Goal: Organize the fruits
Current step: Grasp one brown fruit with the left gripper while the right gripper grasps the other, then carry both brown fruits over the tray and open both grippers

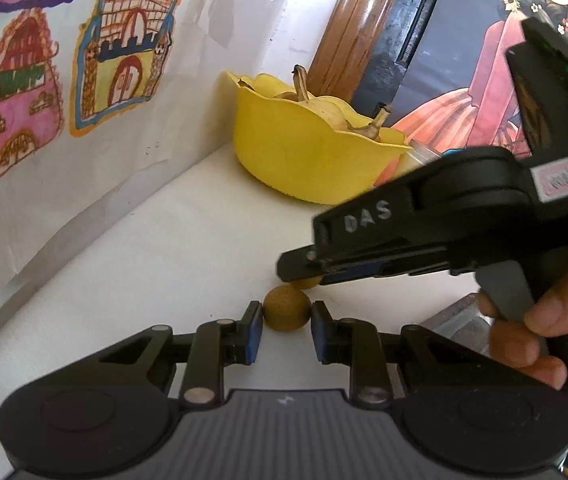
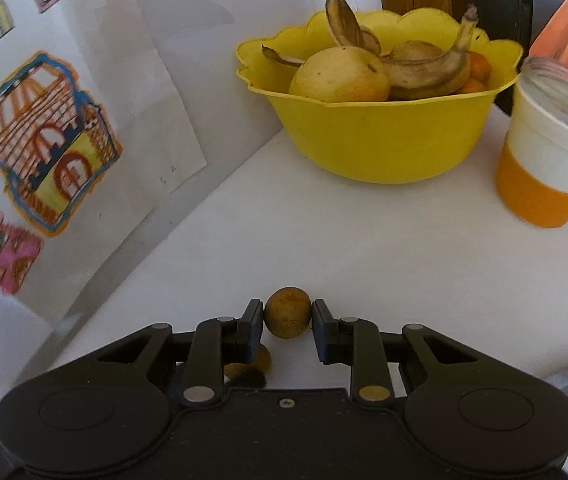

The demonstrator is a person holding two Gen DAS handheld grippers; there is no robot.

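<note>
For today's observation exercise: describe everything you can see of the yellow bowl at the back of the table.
The yellow bowl looks like matte plastic, deep and round, with a wavy, scalloped rim. It stands upright on the white table, at the back near the wall with the drawings. It holds a large pale round fruit, a browned banana and something orange. An orange-and-white jar stands beside it; whether they touch is unclear. Neither gripper touches it.
</note>
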